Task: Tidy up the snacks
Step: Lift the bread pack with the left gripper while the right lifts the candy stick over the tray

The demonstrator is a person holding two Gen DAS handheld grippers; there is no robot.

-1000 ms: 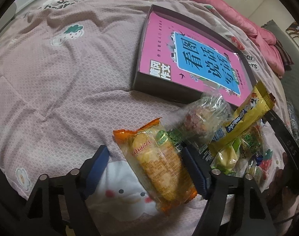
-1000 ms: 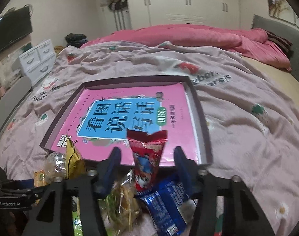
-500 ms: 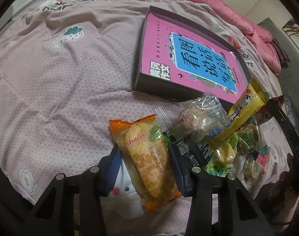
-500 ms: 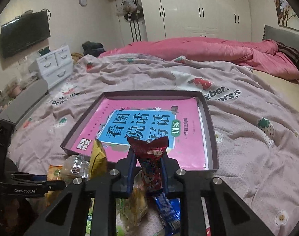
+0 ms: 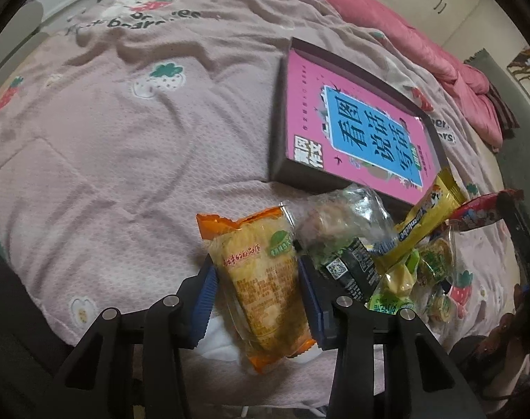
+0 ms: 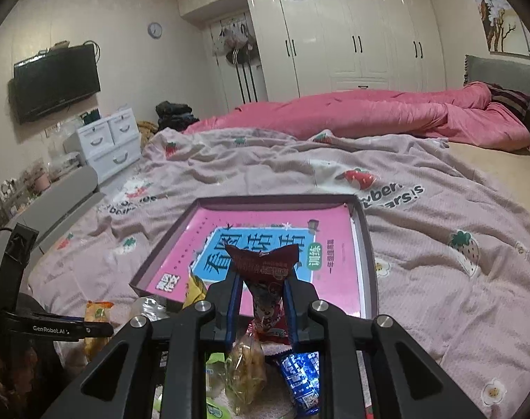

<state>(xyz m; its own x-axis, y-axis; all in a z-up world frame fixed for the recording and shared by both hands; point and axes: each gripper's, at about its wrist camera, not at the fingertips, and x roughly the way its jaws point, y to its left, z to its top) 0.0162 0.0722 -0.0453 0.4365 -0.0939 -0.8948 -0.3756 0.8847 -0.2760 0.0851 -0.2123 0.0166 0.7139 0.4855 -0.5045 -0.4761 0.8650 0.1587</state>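
Note:
An orange snack packet (image 5: pixel 258 262) lies lengthwise between the blue pads (image 5: pixel 203 279) of my left gripper (image 5: pixel 256 272). Its jaws are closing and the pads touch both sides of the packet. My right gripper (image 6: pixel 262 279) is shut on a red snack packet (image 6: pixel 265 262), held upright above the snack pile. That red packet (image 5: pixel 481 209) also shows at the right of the left wrist view. Beyond both grippers lies a shallow dark box (image 6: pixel 366 244) holding a pink book (image 6: pixel 338 244). The box (image 5: pixel 334 59) sits up and right of the pile.
The pile holds a yellow bar (image 5: pixel 425 213), a clear-wrapped cake (image 5: pixel 341 216), a black packet (image 5: pixel 355 269), green packets (image 5: pixel 390 300) and a blue packet (image 6: pixel 299 377). All rest on a pink strawberry-print bedspread (image 5: pixel 107 139). A pink duvet (image 6: pixel 369 115) and white drawers (image 6: pixel 107 143) lie beyond.
The left jaws closed in from wide apart onto the orange packet. The right jaws shut on the red packet and raised it, and the right view tilted up toward the room.

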